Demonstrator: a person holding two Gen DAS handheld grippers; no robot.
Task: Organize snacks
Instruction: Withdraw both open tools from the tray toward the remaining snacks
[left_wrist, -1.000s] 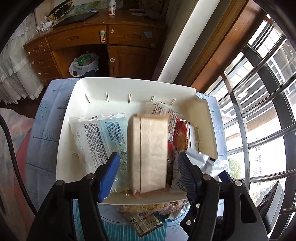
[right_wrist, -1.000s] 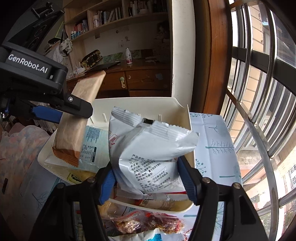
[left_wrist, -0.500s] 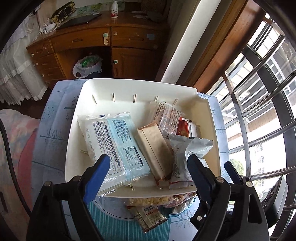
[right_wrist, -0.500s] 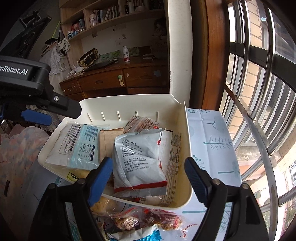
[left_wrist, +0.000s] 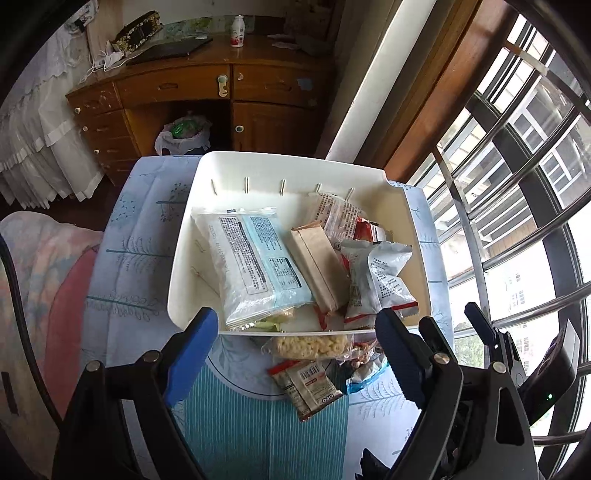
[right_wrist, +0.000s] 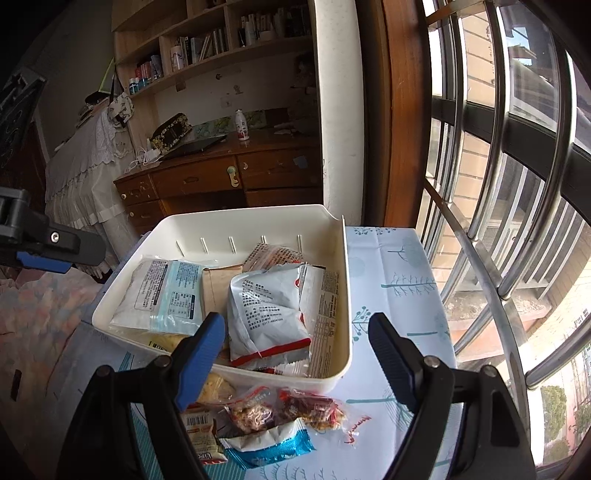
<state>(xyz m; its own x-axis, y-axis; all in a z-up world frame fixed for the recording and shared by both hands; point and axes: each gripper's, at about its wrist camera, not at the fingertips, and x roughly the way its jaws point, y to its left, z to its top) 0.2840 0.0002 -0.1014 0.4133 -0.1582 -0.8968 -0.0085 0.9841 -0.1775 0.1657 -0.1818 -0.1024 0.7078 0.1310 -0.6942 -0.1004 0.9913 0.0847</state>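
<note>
Here both the left claw (left_wrist: 293, 338) and right claw (right_wrist: 297, 341) gape wide, empty.

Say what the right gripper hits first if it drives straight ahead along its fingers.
Probably the white-and-red snack bag lying in the white bin; the open right gripper frames it, though depth is unclear.

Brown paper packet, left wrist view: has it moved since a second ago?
Yes. The brown paper packet stood upright between the left gripper's jaws; it now lies flat inside the white bin, between the blue-label bag and the silver bag.
</note>
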